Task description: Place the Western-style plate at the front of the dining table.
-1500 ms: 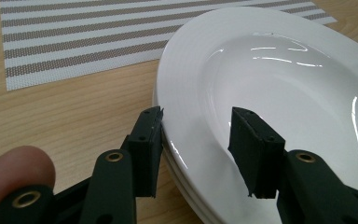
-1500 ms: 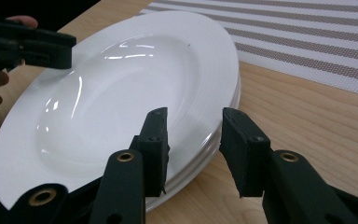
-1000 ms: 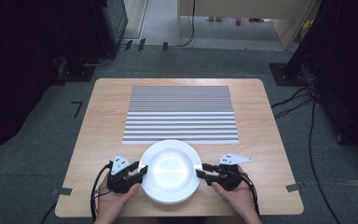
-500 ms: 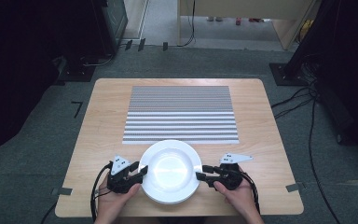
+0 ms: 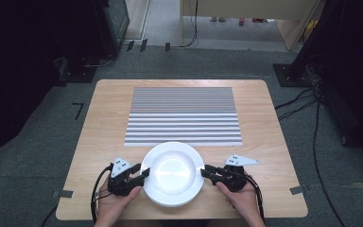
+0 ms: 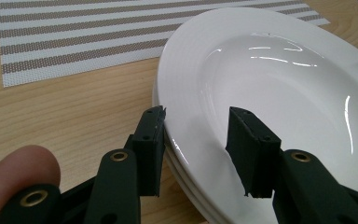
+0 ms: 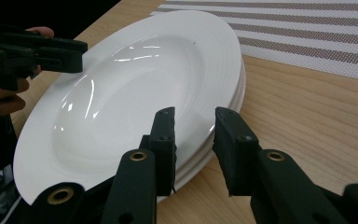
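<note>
While the stack of white plates (image 5: 172, 174) sits at the table's near edge, your left gripper (image 5: 141, 174) stands parted astride its 9 o'clock rim and your right gripper (image 5: 208, 171) parted at 3 o'clock, equally near, neither clenched yet.

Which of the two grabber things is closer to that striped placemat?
Left, only slightly. The left gripper sits below the striped placemat's near-left corner; the right gripper lies a bit farther back beside the white plates.

Glossy, smooth white ceramic-looking plates (image 6: 279, 79), matt pale wooden table (image 5: 274, 156) with fine grain, woven grey-and-white striped placemat (image 5: 183, 116), matt black plastic-looking gripper jaws with brass-coloured rivets
</note>
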`<state>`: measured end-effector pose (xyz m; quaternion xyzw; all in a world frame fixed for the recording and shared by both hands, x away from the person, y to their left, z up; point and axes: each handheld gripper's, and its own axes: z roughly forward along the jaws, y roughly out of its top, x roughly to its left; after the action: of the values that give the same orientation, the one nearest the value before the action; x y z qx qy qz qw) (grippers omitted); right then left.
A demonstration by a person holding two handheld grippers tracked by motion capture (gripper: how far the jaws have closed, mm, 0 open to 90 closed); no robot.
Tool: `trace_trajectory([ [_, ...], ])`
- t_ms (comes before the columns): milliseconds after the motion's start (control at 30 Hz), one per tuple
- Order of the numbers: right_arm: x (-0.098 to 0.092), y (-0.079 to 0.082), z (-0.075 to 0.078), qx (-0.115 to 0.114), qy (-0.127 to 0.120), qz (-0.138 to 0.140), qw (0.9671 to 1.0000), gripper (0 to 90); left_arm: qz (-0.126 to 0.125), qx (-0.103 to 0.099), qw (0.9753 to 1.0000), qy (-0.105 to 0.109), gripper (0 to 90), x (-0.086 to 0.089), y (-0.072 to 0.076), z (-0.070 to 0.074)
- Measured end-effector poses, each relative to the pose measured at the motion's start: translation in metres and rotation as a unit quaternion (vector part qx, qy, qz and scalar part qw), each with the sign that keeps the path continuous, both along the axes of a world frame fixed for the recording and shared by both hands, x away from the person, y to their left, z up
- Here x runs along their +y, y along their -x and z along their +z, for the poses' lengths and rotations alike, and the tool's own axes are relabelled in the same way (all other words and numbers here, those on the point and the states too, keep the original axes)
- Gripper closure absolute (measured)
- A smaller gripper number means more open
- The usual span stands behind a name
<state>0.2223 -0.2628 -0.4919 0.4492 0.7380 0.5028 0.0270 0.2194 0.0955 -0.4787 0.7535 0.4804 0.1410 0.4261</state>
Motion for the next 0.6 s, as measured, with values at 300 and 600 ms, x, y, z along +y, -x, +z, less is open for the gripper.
trace_trajectory([
  [300, -0.0051, -0.0025, -0.0027, 0.011, -0.051, -0.006, 0.9986, 67.4, -0.003, -0.008, 1.0000, 0.002, 56.8, 0.0006, 0.0003, 0.0009],
  [600, -0.0076, -0.0039, -0.0083, 0.022, -0.111, -0.027, 0.9933, 64.0, -0.004, -0.006, 1.0000, 0.001, 56.9, 0.0006, -0.0001, 0.0000],
])
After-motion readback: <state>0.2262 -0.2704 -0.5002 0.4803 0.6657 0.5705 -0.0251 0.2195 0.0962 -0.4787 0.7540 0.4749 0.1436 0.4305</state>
